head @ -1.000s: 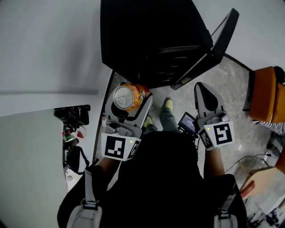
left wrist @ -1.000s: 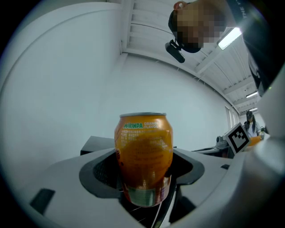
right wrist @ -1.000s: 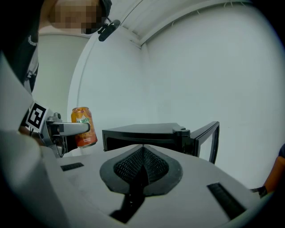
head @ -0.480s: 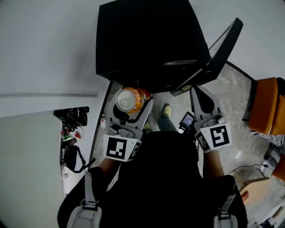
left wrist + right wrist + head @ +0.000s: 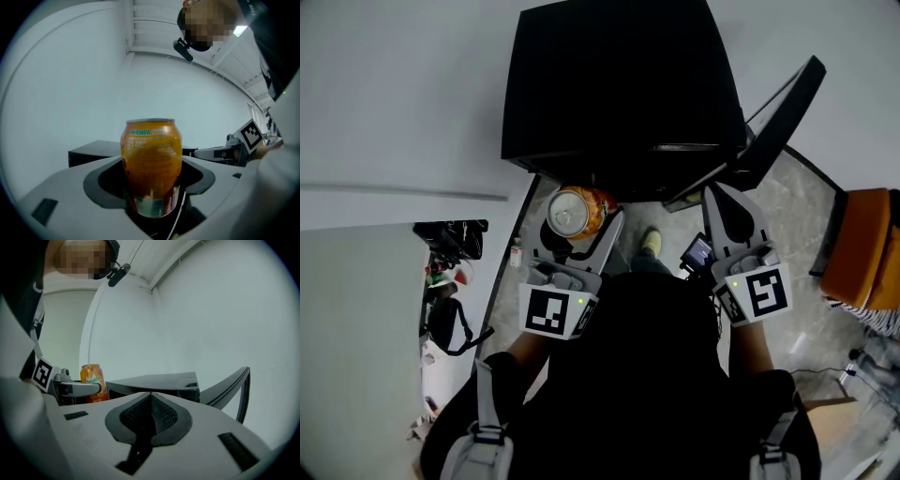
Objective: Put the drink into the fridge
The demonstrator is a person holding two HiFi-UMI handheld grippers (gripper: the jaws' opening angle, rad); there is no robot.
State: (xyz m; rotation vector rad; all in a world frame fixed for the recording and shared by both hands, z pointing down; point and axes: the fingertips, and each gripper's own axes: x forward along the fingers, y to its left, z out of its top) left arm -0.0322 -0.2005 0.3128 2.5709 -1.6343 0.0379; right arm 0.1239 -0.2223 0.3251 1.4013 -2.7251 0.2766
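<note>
Carry step: your left gripper (image 5: 577, 232) clamps the drink (image 5: 151, 164), right gripper (image 5: 729, 208) closed, empty. Next, lower it into the open fridge (image 5: 619, 84).

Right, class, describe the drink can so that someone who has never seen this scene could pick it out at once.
Find the black fridge with its door swung open. Just before it, the left gripper is shut on an upright can. It is the only can in view: orange, silver-topped, with green Mirinda lettering.
</note>
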